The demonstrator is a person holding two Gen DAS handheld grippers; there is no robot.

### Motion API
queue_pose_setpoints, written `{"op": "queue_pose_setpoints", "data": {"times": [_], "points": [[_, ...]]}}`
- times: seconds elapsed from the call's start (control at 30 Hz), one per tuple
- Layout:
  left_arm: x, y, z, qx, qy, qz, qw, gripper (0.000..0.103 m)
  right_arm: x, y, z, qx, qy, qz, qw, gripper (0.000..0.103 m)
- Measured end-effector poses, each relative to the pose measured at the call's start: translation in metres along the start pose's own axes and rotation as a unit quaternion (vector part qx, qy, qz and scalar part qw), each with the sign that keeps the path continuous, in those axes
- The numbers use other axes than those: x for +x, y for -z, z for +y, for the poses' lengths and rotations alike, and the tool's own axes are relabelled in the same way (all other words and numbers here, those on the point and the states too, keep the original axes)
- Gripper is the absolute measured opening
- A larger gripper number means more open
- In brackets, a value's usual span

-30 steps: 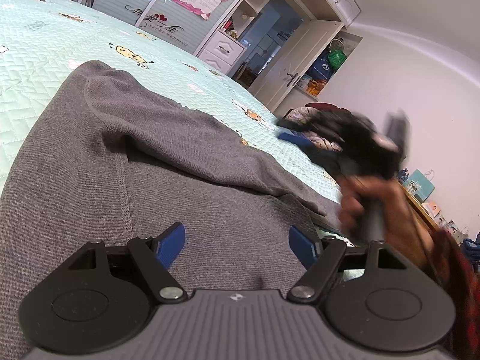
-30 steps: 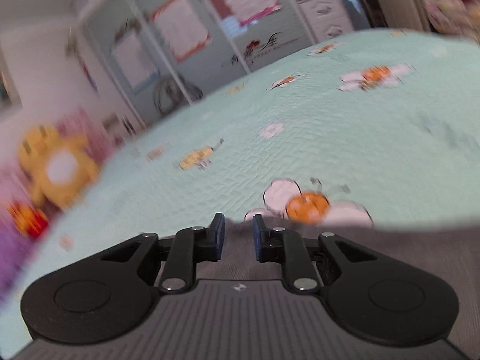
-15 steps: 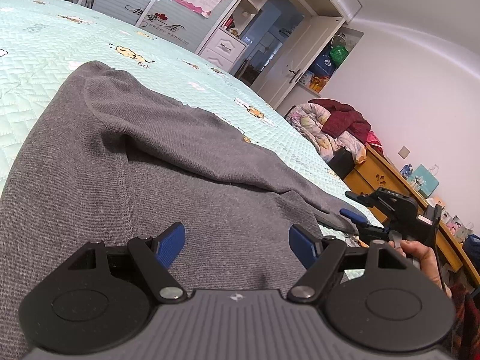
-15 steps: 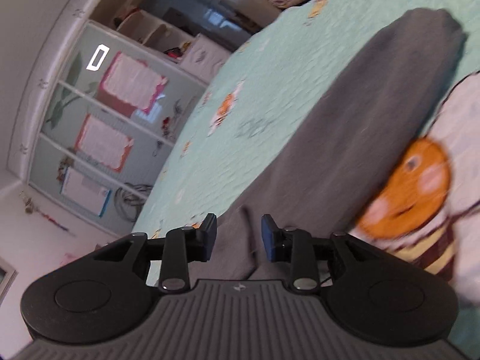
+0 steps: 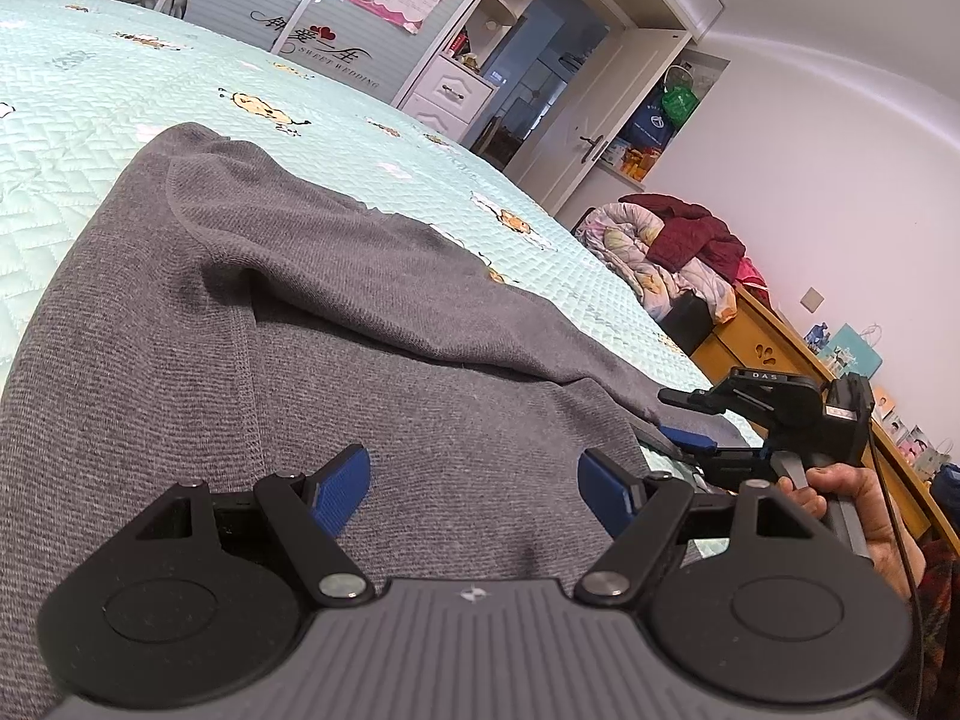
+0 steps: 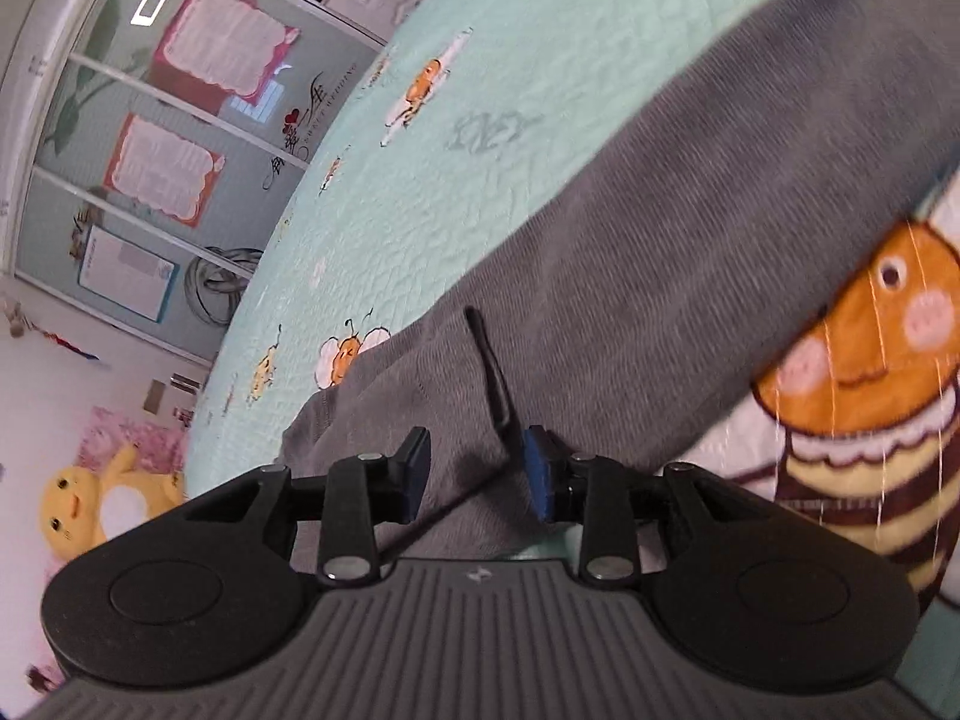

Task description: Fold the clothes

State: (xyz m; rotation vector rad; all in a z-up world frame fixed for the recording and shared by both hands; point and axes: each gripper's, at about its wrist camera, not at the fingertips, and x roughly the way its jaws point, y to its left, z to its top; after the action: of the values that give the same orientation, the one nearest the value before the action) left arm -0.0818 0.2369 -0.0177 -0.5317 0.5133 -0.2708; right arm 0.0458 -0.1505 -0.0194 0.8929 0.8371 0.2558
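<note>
Left wrist view showed the grey top (image 5: pixel 336 360) spread flat on the mint quilt (image 5: pixel 108 96), one sleeve folded across its body toward the right hem. Its far edge curved near the middle of the bed, with bare quilt open beyond it up to the wardrobe (image 5: pixel 336 6). The left gripper (image 5: pixel 474 489) hovered over the near cloth, jaws wide apart and holding nothing. The right gripper (image 5: pixel 690 420), in a hand (image 5: pixel 852 516), sat at the sleeve's end by the bed's right edge. In the right wrist view that gripper (image 6: pixel 477 474) had its jaws parted with a fold of cloth between them, not clamped. Free quilt lay on both sides of the sleeve there
</note>
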Motion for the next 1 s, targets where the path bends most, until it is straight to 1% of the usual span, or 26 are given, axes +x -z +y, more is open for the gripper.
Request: {"op": "queue_pose_setpoints", "data": {"times": [0.1,0.27,0.3,0.33,0.37,0.4,0.47,0.53,0.6,0.63,0.7,0.77,0.87,0.97,1.0], "points": [[0.0,0.0,0.0,0.0,0.0,0.0,1.0,0.08,0.008,-0.001,0.002,0.011,-0.01,0.001,1.0,0.035],[0.001,-0.001,-0.001,0.003,-0.004,0.004,1.0,0.08,0.025,-0.013,-0.002,0.046,-0.043,-0.003,0.998,0.035],[0.001,-0.001,-0.002,0.004,-0.005,0.005,1.0,0.08,0.022,-0.017,-0.006,0.049,-0.048,-0.003,0.998,0.033],[0.001,-0.001,-0.002,0.005,-0.007,0.006,0.9999,0.08,0.023,-0.018,-0.005,0.043,-0.047,-0.002,0.998,0.027],[0.001,-0.001,-0.002,0.005,-0.008,0.008,0.9999,0.08,0.023,-0.018,-0.001,0.032,-0.04,0.001,0.999,0.02],[0.001,-0.002,-0.003,0.006,-0.009,0.009,0.9999,0.08,0.023,-0.017,0.003,0.019,-0.033,0.002,0.999,0.005],[-0.001,-0.004,-0.004,0.002,-0.012,0.015,0.9998,0.08,0.018,-0.013,0.016,-0.015,-0.026,-0.003,1.0,0.005],[-0.009,-0.007,-0.005,-0.012,-0.014,0.024,0.9995,0.076,0.009,-0.009,0.042,-0.063,-0.024,-0.023,0.997,0.005],[-0.025,-0.008,-0.001,-0.056,0.004,0.026,0.9981,0.076,-0.001,-0.004,0.07,-0.113,-0.023,-0.041,0.992,0.005],[-0.035,-0.007,0.002,-0.077,0.013,0.026,0.9966,0.076,-0.005,0.002,0.087,-0.146,-0.028,-0.045,0.988,0.005],[-0.057,-0.006,0.005,-0.106,0.025,0.025,0.9937,0.076,-0.012,0.014,0.12,-0.213,-0.039,-0.052,0.975,0.005],[-0.078,-0.007,0.006,-0.112,0.033,0.024,0.9929,0.076,-0.02,0.027,0.154,-0.28,-0.049,-0.058,0.957,0.005],[-0.108,-0.009,0.007,-0.117,0.04,0.021,0.9921,0.076,-0.031,0.066,0.19,-0.385,-0.068,-0.048,0.919,0.005],[-0.133,-0.009,0.015,-0.138,0.045,0.021,0.9892,0.076,-0.04,0.108,0.216,-0.483,-0.086,-0.032,0.871,0.005],[-0.14,-0.008,0.018,-0.146,0.047,0.022,0.988,0.076,-0.043,0.122,0.215,-0.507,-0.085,-0.027,0.857,0.005]]}}
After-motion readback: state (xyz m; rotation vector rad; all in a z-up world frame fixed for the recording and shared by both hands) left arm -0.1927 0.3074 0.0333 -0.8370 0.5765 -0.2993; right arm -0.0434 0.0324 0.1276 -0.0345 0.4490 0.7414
